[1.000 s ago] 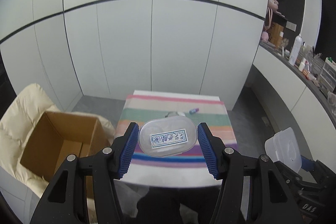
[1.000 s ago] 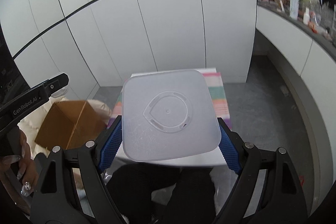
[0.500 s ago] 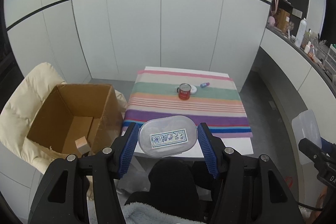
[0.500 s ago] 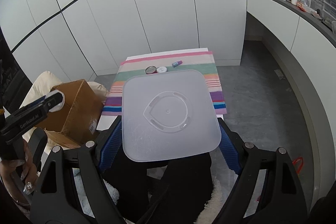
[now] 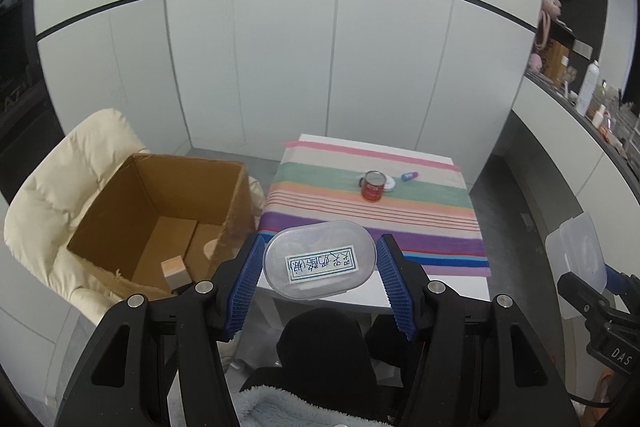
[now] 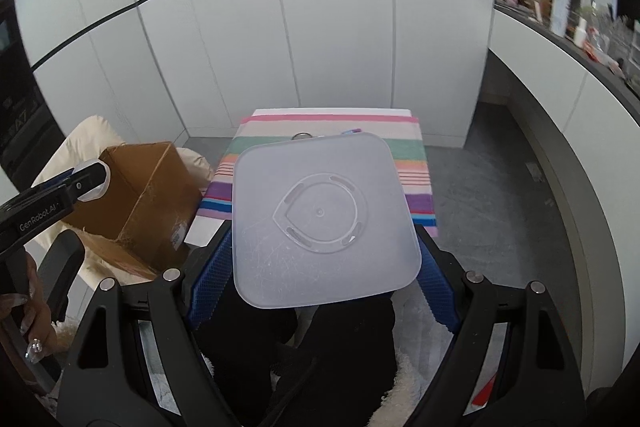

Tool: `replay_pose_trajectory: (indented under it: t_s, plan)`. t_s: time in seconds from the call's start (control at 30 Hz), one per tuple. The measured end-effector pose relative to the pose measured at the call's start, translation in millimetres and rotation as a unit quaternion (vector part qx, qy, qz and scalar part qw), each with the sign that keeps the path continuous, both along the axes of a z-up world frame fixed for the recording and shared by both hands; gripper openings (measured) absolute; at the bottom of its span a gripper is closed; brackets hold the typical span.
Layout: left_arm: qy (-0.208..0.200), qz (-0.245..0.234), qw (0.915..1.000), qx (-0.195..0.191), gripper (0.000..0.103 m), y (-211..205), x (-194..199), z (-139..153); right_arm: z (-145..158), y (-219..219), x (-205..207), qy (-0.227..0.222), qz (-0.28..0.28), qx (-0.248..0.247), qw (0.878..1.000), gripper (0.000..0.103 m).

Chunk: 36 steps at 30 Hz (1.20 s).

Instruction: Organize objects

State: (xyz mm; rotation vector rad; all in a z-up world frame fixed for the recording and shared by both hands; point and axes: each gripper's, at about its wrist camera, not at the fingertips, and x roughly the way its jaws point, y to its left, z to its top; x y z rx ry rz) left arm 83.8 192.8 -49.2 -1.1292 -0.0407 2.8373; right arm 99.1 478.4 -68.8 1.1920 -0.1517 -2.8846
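Observation:
My left gripper (image 5: 319, 269) is shut on an oval clear plastic container with a handwritten label (image 5: 320, 259), held in the air in front of the striped table (image 5: 372, 227). My right gripper (image 6: 325, 251) is shut on a square frosted plastic lid (image 6: 324, 219), also held in the air; the lid shows at the right edge of the left wrist view (image 5: 580, 263). On the table stand a red can (image 5: 373, 186), a small white round lid (image 5: 390, 183) and a small blue tube (image 5: 410, 175). An open cardboard box (image 5: 160, 215) stands left of the table.
The box holds a small wooden block (image 5: 175, 269) and rests on a cream padded chair (image 5: 52, 187). White cabinet walls stand behind the table. A counter with bottles (image 5: 588, 87) runs along the right. My dark-clothed legs are below the grippers.
Both grippers have pulled back and risen from the table, still holding the container and the lid. The can, white lid and tube have come into the left wrist view.

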Motion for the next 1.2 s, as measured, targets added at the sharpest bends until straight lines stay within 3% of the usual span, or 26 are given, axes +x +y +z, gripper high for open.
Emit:
replay_pose_trajectory:
  t_s: [0.37, 0.8, 0.97, 1.2]
  plan:
    - [-0.005, 0.088, 0.9961, 0.001, 0.059, -68.7, 6.4, -7.0, -0.7, -68.3, -30.7, -0.002, 0.102, 0.007, 0.995, 0.085]
    - [-0.03, 0.234, 0.9719, 0.002, 0.059, -180.3, 29.9, -25.7, -11.6, -191.9, -55.2, -0.009, 0.265, 0.012, 0.964, 0.085]
    - [-0.036, 0.257, 0.9658, 0.0, 0.059, -193.8, 31.2, -30.8, -24.5, -216.8, -59.8, -0.021, 0.303, 0.005, 0.953, 0.085]
    - [-0.052, 0.252, 0.9664, 0.001, 0.059, -190.6, 11.9, -41.3, -35.6, -214.7, -73.0, -0.036, 0.293, 0.001, 0.956, 0.085]
